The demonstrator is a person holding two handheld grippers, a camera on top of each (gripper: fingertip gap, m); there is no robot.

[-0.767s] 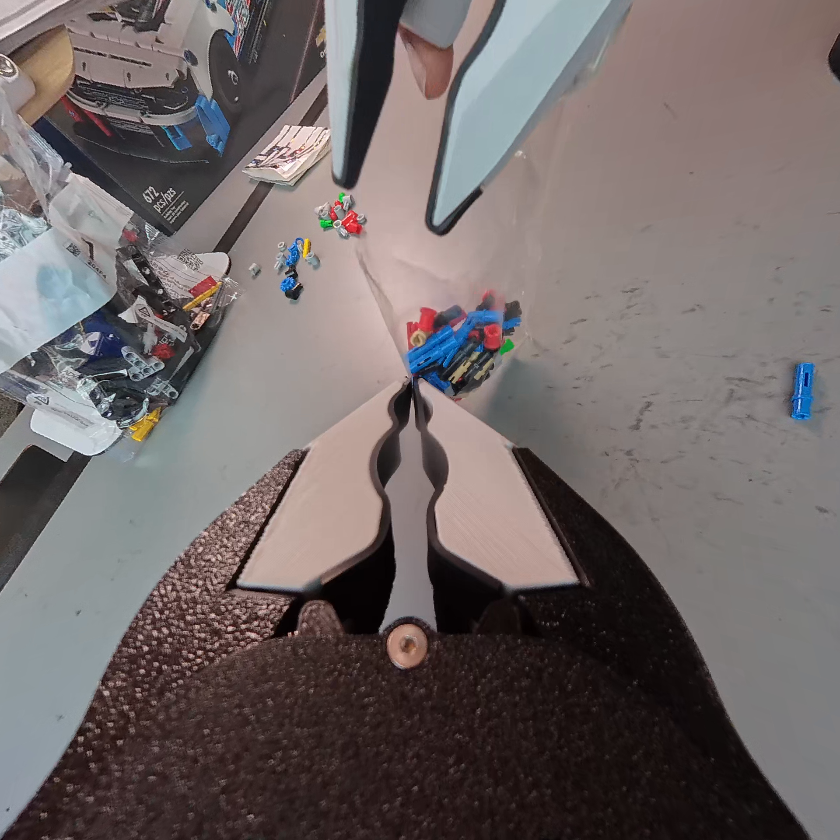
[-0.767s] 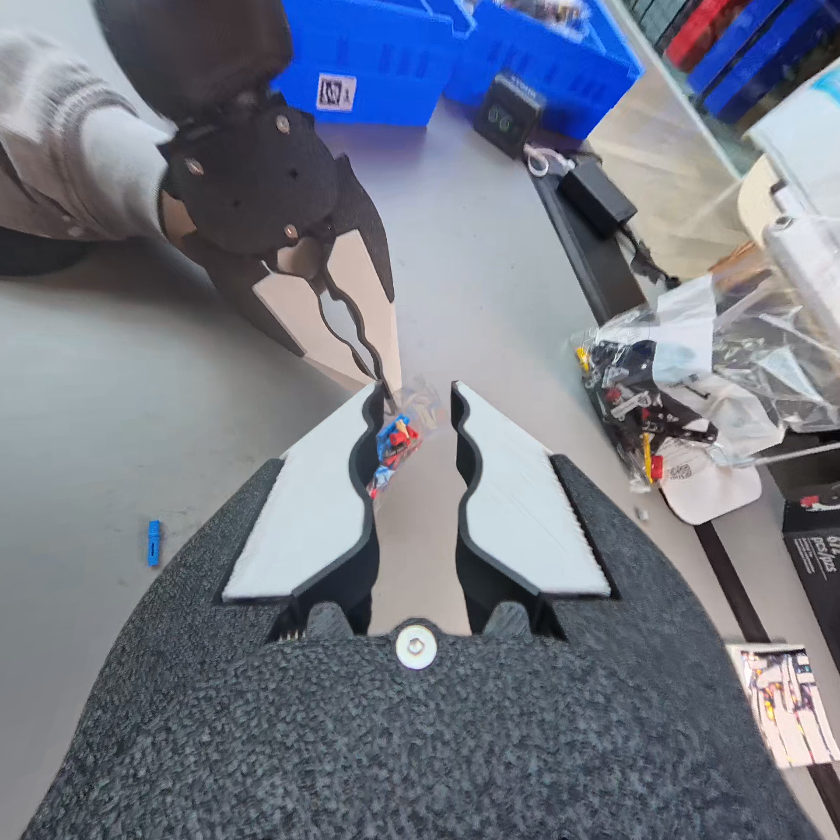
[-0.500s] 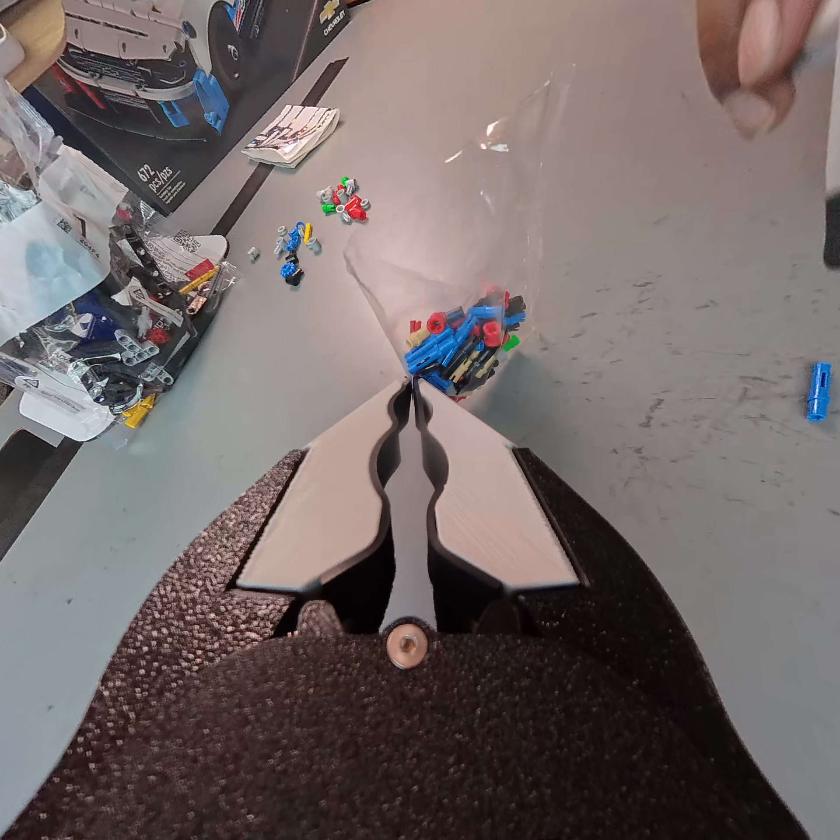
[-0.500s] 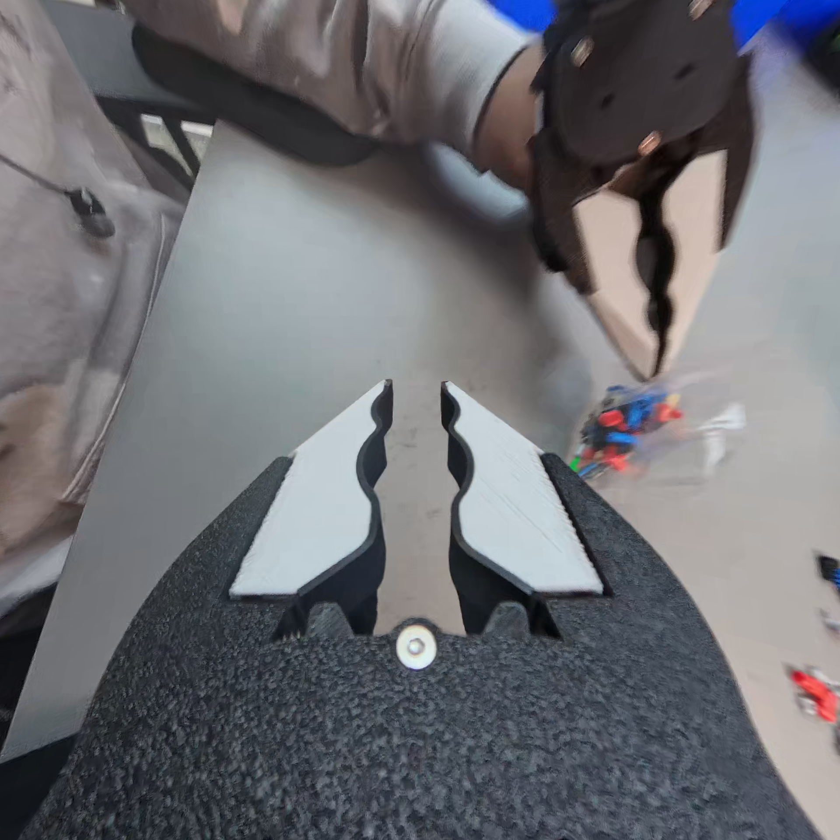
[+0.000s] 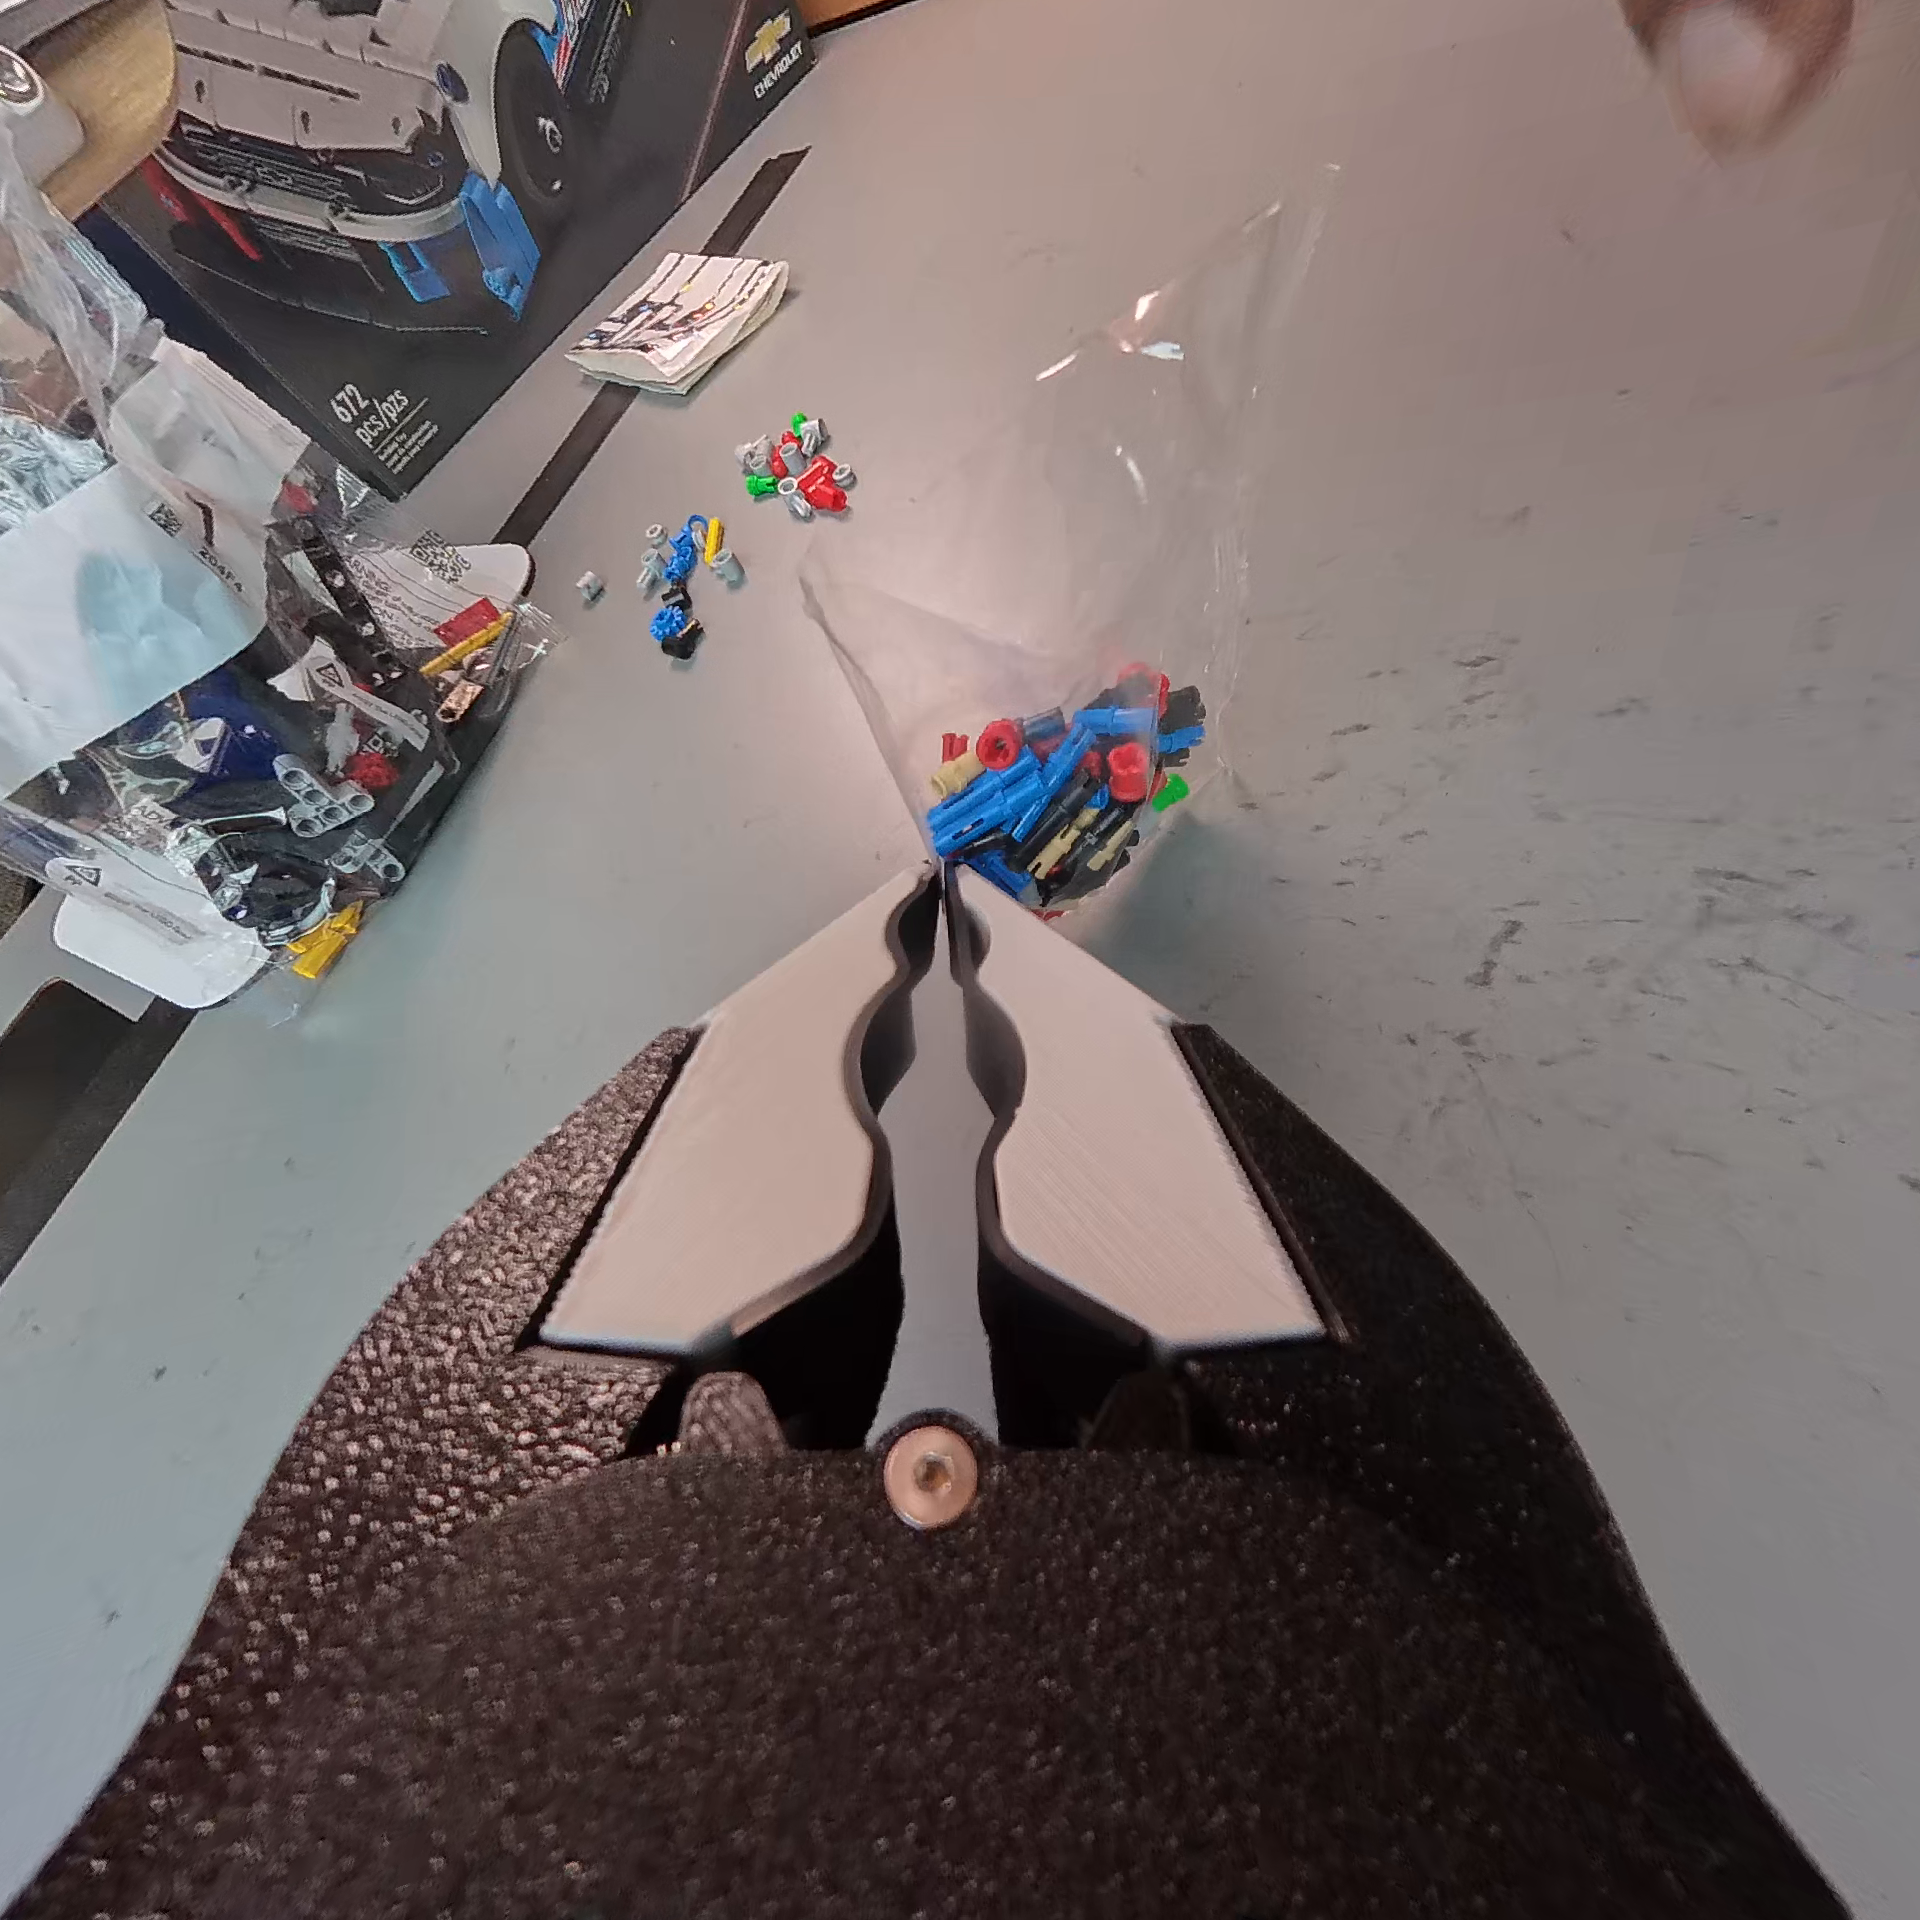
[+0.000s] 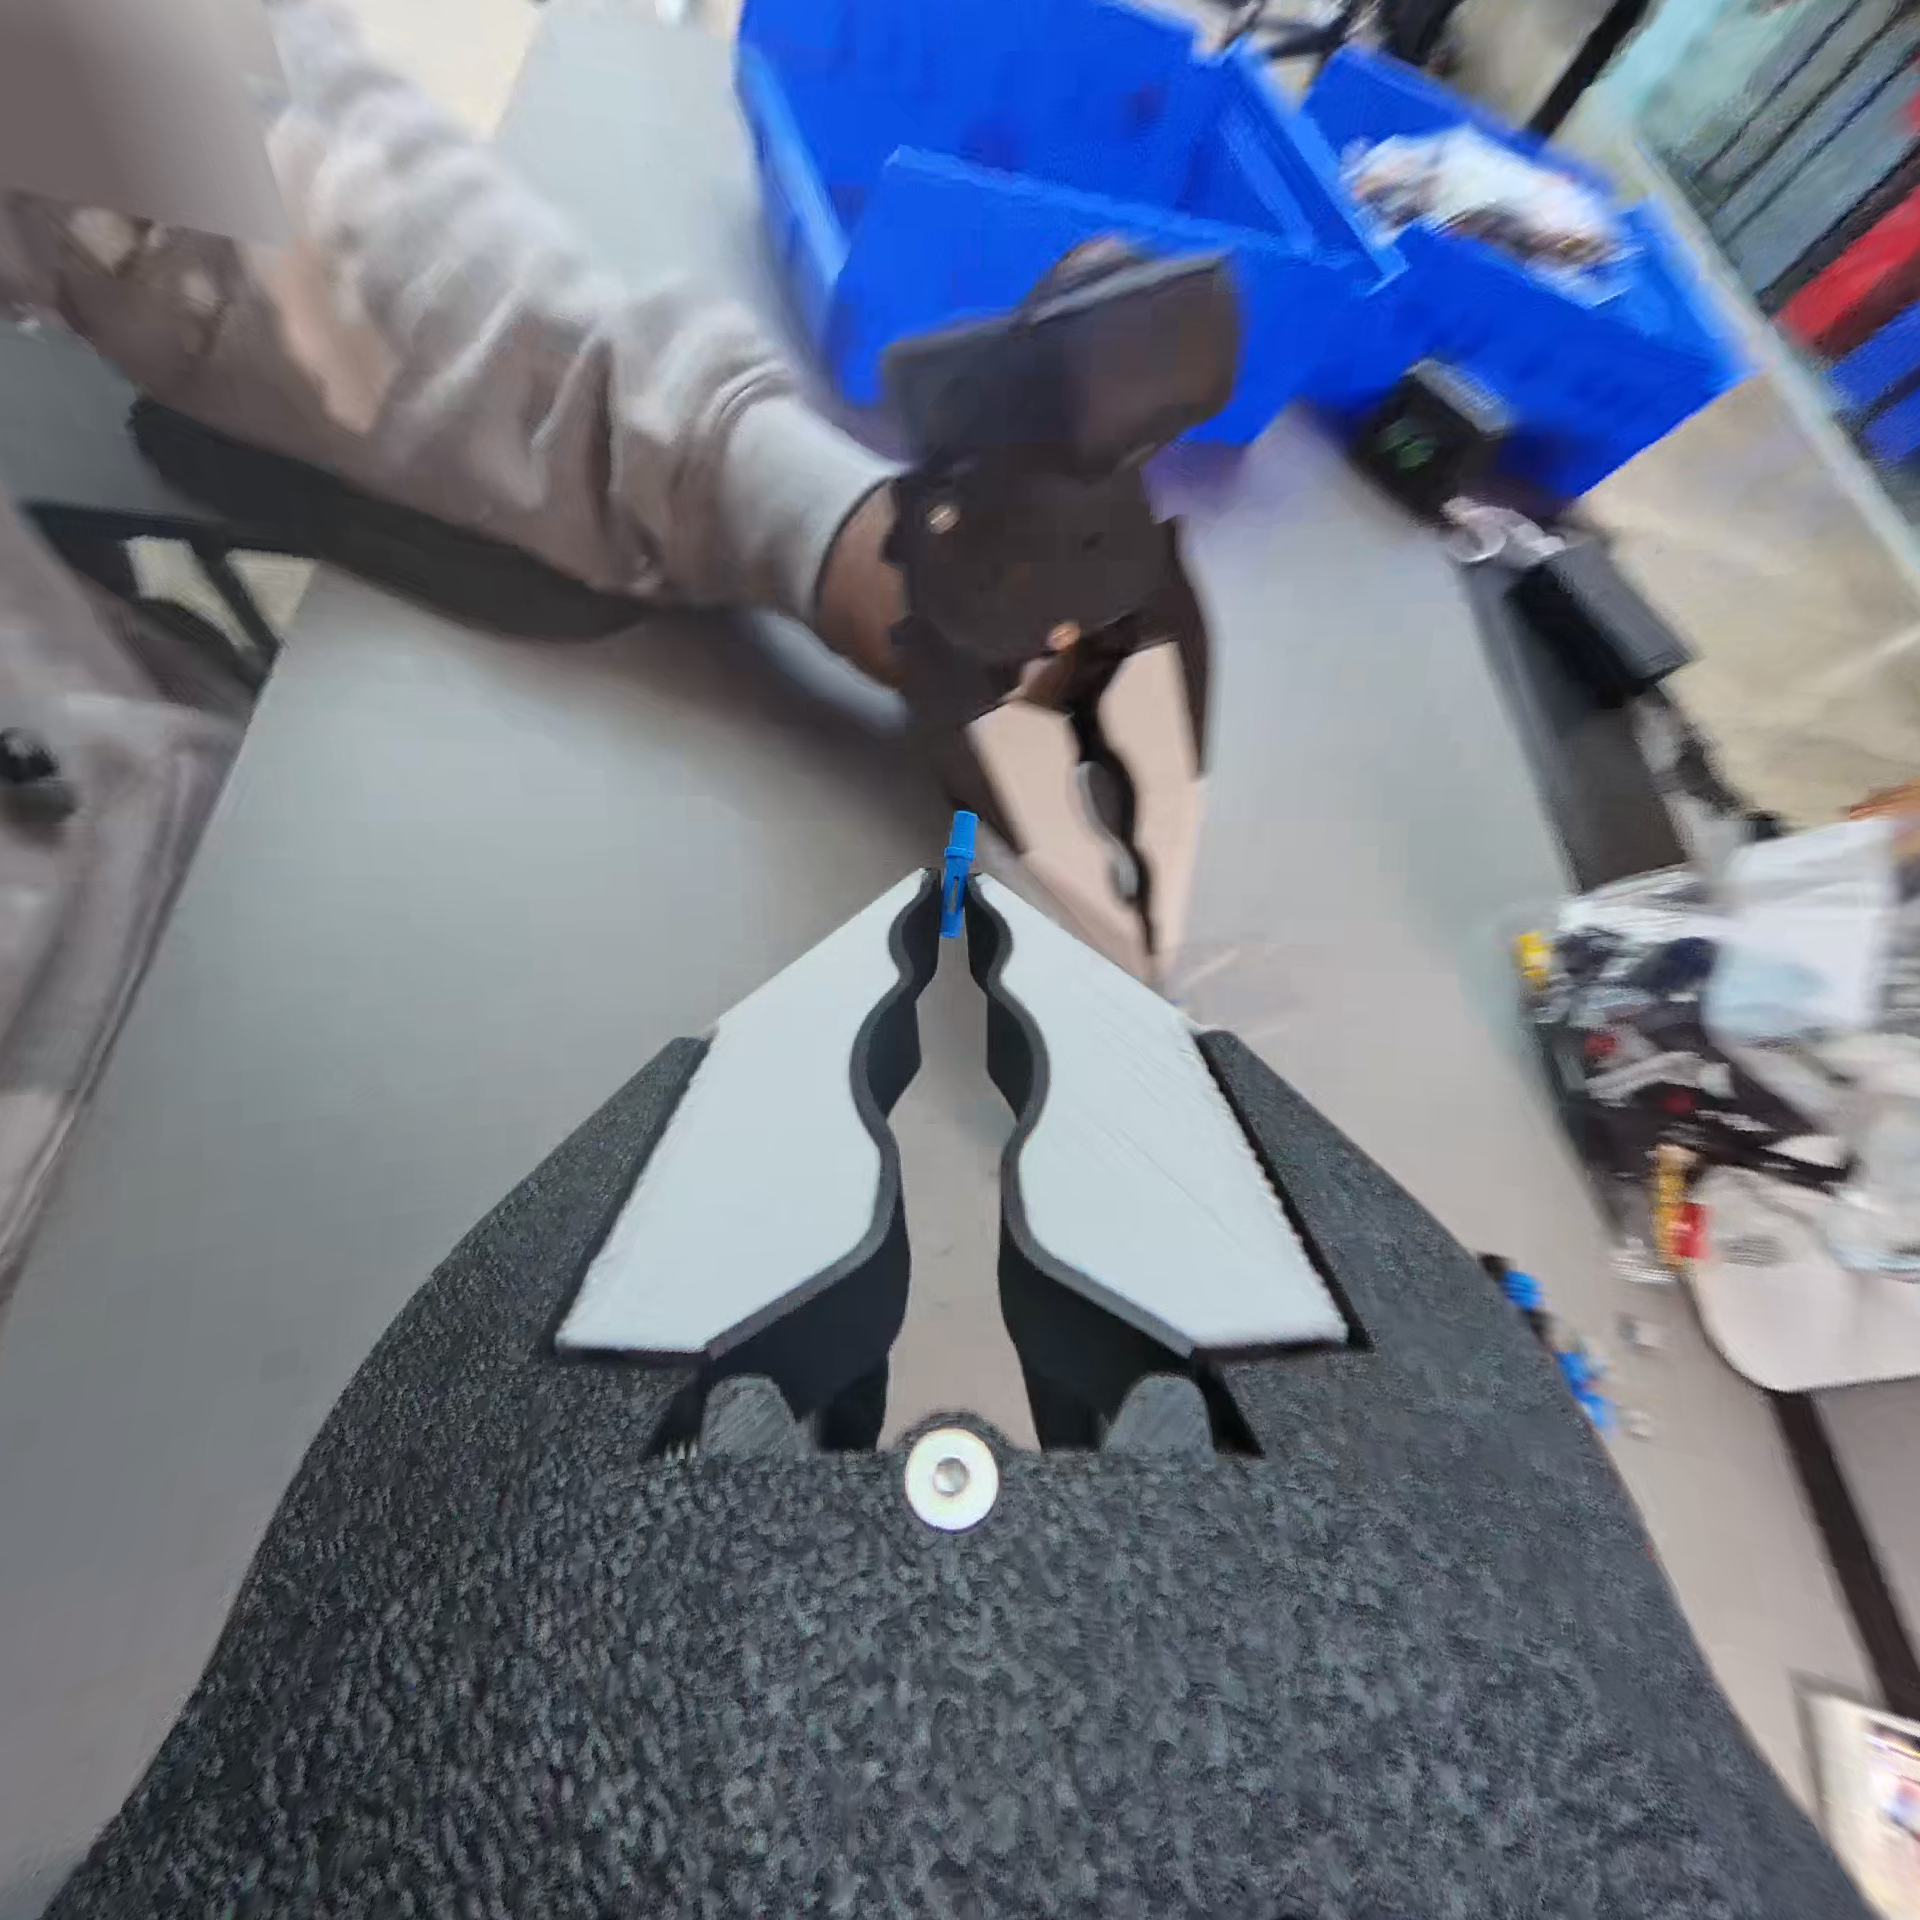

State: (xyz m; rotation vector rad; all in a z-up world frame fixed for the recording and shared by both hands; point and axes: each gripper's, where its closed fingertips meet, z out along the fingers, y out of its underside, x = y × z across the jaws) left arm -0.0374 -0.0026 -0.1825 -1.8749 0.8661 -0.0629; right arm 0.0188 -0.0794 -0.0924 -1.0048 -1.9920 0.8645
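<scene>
My left gripper (image 5: 943, 878) is shut on the near corner of a clear plastic bag (image 5: 1101, 499) lying on the grey table (image 5: 1558, 935). Small blue, red and black pins (image 5: 1060, 790) are bunched in the bag just past the fingertips. My right gripper (image 6: 954, 883) is shut on a small blue pin (image 6: 956, 862), which sticks out beyond its tips. The left gripper also shows in the right wrist view (image 6: 1138, 883), blurred and held by a hand in a grey sleeve (image 6: 540, 364). A blurred fingertip (image 5: 1745, 62) shows at the top right of the left wrist view.
Two small piles of loose pieces (image 5: 795, 468) (image 5: 681, 582) lie left of the bag. A folded booklet (image 5: 681, 317), a dark toy-car box (image 5: 364, 208) and plastic bags of parts (image 5: 208, 727) are at the left. Blue bins (image 6: 1143, 208) stand behind the left gripper. About 12 cm separates my left fingertips from my right.
My right gripper left the bag's far end, swung to the loose blue pin on the table and shut on it; the pin is gone from the table. The left gripper kept its hold.
</scene>
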